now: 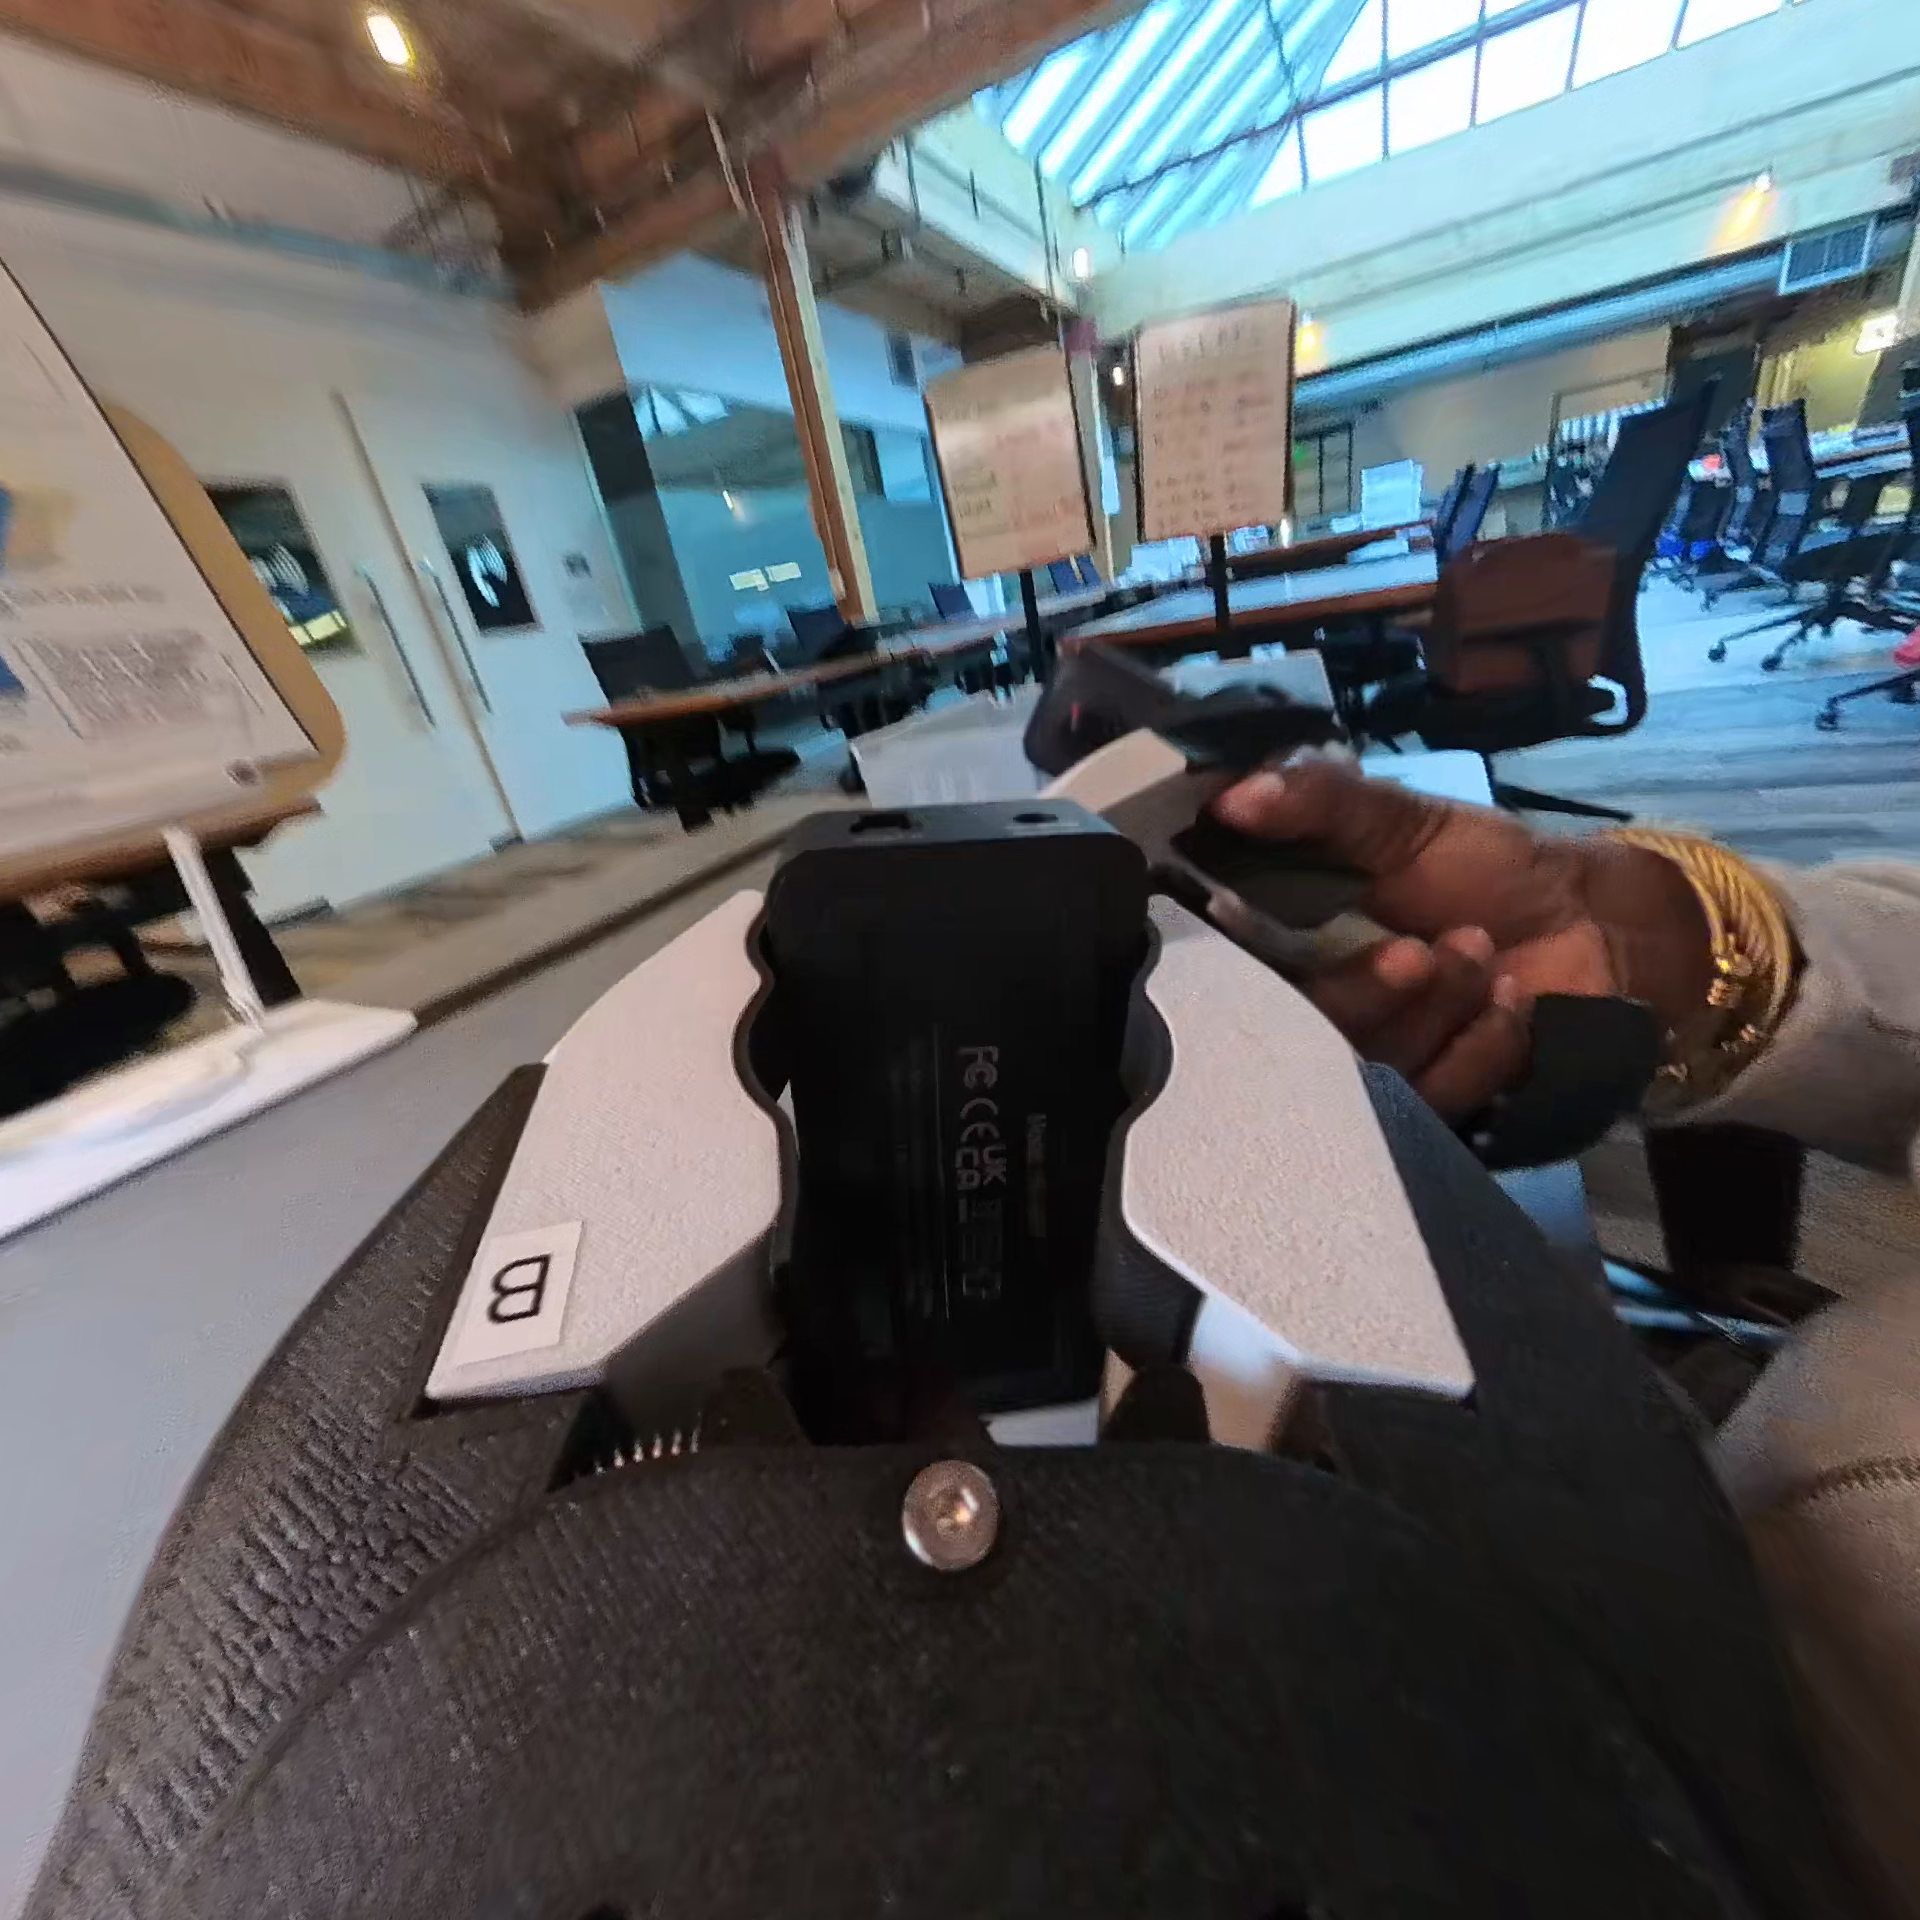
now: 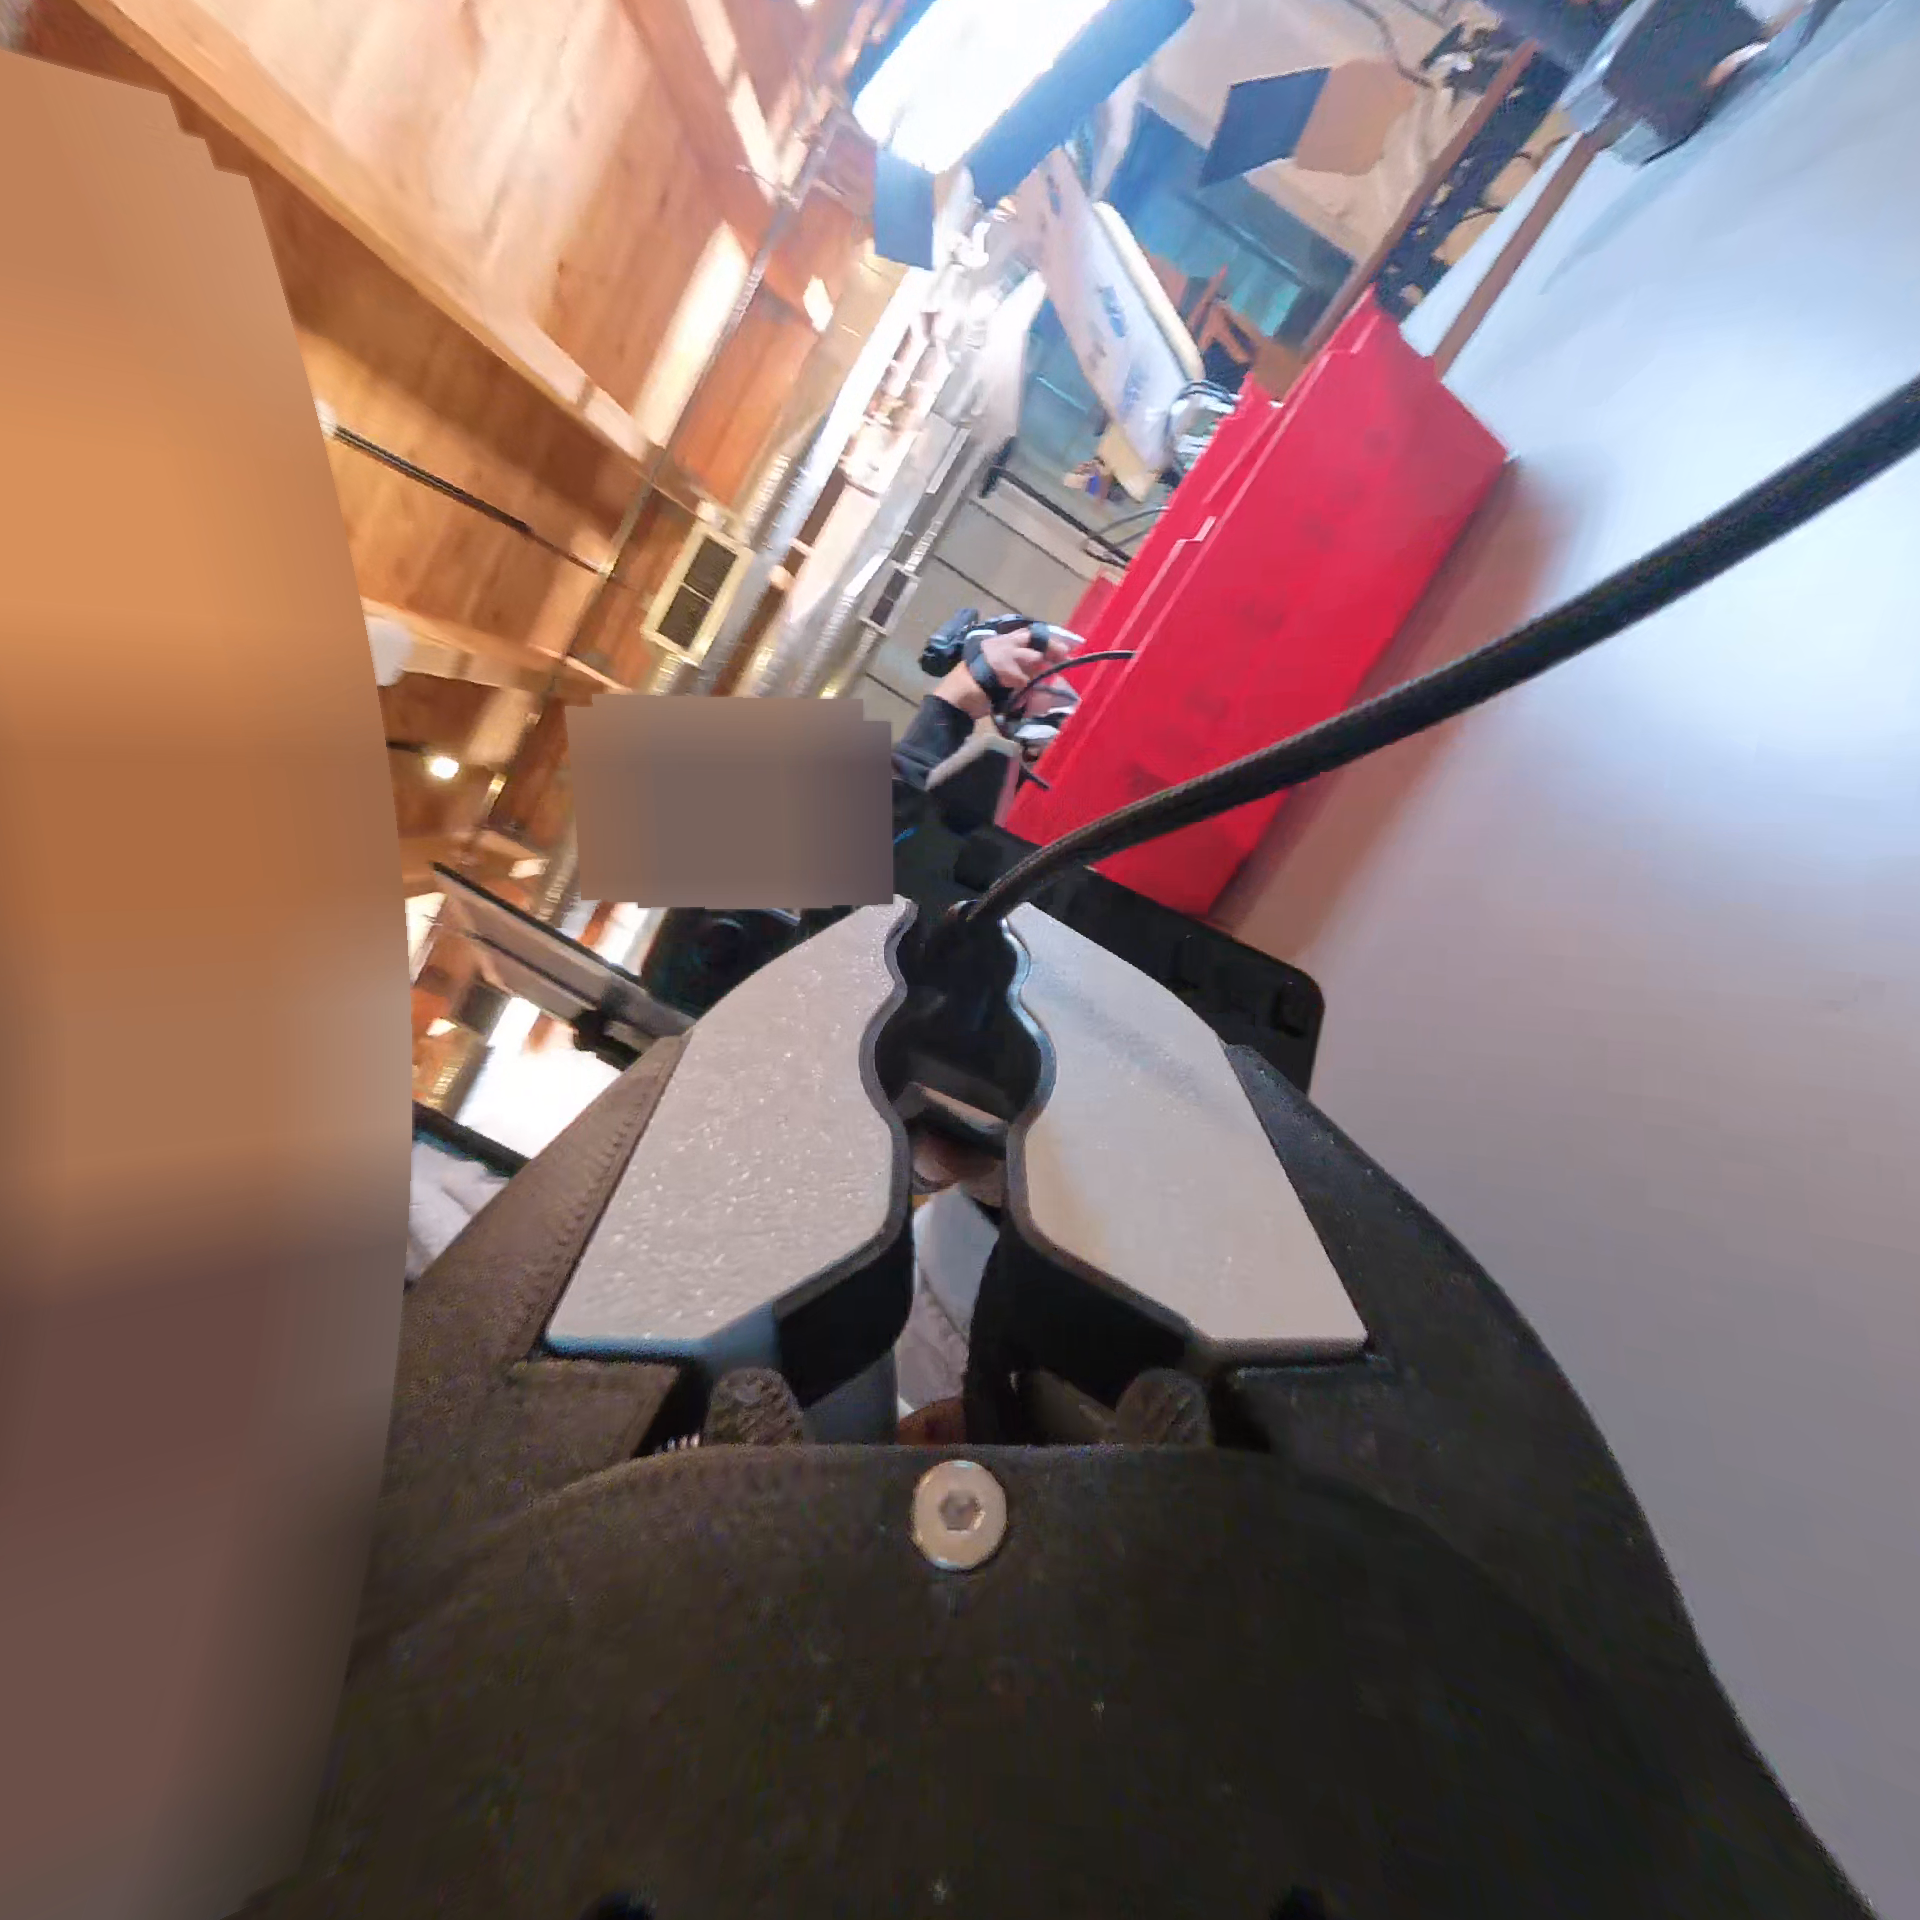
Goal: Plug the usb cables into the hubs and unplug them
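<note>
In the left wrist view my left gripper [image 1: 951,914] is shut on a black USB hub [image 1: 951,1091] held lengthwise between the grey fingers, its port end pointing away from me. Behind it to the right a hand [image 1: 1455,914] holds the other gripper's handle. In the right wrist view my right gripper [image 2: 961,935] is shut on a black USB plug [image 2: 956,1023], metal end toward the camera. Its braided black cable [image 2: 1455,665] runs up to the right over the white table [image 2: 1662,935].
Red bins [image 2: 1247,623] stand at the table's far edge, with another person's hand and gripper [image 2: 997,665] beside them. A black device [image 2: 1226,977] lies behind my right fingers. A sign board [image 1: 125,644], desks and office chairs [image 1: 1538,644] fill the room. My two grippers' fingertips are within a few centimetres of each other.
</note>
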### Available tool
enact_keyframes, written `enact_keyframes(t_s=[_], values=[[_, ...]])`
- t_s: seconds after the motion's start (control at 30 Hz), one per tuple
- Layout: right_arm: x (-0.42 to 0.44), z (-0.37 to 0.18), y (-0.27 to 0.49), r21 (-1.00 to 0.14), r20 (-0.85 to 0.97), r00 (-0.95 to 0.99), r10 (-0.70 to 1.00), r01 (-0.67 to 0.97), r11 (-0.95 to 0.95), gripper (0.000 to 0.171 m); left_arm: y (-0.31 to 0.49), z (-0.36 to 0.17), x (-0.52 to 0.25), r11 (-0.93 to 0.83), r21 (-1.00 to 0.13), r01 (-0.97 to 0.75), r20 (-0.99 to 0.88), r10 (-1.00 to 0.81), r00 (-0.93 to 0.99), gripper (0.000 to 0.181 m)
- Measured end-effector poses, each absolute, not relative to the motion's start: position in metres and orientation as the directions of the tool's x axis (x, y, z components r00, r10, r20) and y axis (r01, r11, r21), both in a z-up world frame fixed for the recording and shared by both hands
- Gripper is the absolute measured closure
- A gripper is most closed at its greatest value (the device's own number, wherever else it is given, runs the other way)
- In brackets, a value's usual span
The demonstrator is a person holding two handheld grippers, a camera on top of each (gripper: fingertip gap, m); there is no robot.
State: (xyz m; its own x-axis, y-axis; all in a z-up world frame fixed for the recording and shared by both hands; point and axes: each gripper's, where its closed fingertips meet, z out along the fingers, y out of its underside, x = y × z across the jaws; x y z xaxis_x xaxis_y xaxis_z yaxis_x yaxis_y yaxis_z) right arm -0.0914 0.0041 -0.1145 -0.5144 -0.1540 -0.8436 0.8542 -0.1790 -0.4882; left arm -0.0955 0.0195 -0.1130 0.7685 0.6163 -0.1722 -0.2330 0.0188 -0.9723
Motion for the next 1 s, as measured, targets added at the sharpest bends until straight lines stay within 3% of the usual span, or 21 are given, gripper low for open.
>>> enact_keyframes(t_s=[0.13,0.27,0.67,0.77,1.0], values=[[-0.095,-0.125,0.012,-0.519,-0.845,-0.532,-0.049,0.839,-0.162,0.161,0.027,-0.131,-0.097,-0.08,-0.993,-0.082,-0.113,0.557,0.823,0.117],[-0.096,-0.144,0.014,-0.461,-0.884,-0.467,-0.004,0.873,-0.161,0.161,0.028,-0.13,-0.095,-0.105,-0.994,0.026,-0.034,0.53,0.847,0.116],[-0.106,-0.145,0.016,-0.101,-0.97,-0.18,-0.165,0.911,-0.4,0.162,0.025,-0.143,-0.1,-0.405,-0.906,0.121,-0.182,0.631,0.754,0.103],[-0.105,-0.151,0.014,-0.083,-0.976,-0.155,-0.151,0.912,-0.403,0.162,0.022,-0.149,-0.103,-0.405,-0.906,0.123,-0.176,0.624,0.761,0.12],[-0.098,-0.153,0.009,-0.129,-0.973,-0.186,-0.139,0.932,-0.339,0.153,0.015,-0.156,-0.101,-0.34,-0.923,0.18,-0.075,0.62,0.781,0.121]])
